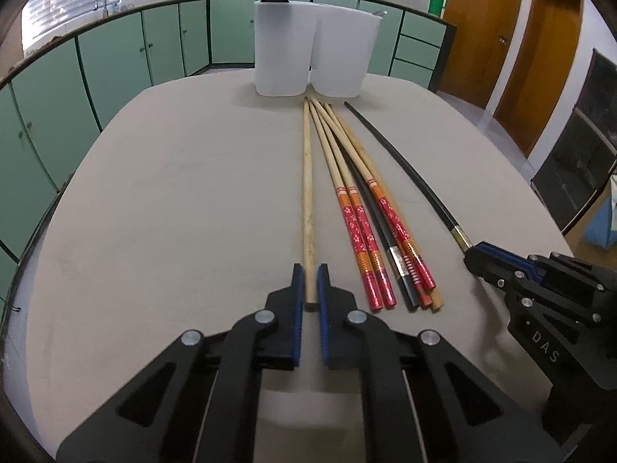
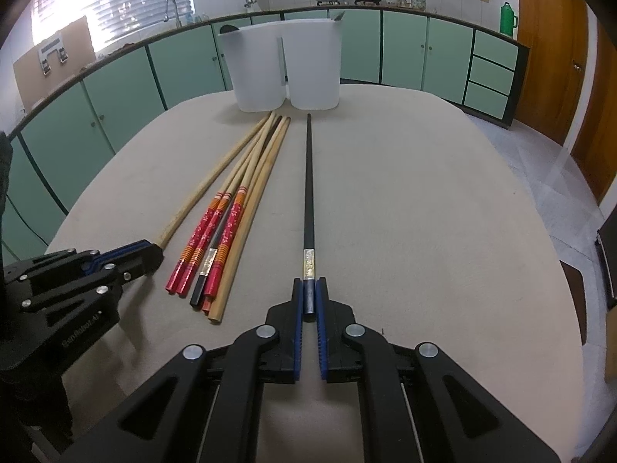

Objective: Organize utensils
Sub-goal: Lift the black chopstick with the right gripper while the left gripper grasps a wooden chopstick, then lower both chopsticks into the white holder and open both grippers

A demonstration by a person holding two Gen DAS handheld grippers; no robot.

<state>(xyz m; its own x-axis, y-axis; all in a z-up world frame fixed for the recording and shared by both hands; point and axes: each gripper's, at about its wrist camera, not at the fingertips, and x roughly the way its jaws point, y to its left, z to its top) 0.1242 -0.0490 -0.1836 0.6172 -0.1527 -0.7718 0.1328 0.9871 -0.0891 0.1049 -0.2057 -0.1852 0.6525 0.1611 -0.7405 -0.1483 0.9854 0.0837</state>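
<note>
Chopsticks on table | white holders: contents barely visible

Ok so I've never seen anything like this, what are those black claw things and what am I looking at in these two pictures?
They are two hand-held grippers, each carrying a wide-angle camera that looks along its fingers. One picture is from the left gripper, the other from the right gripper, and each also shows the other at its edge. Both work over a table in a kitchen with green cabinets. At the far end stand two white containers. In front of them lies a bundle of chopsticks, some with red patterned handles. The left gripper is shut on a plain wooden chopstick, and the right is shut on a black chopstick. Both chopsticks still seem to rest on the table.
</note>
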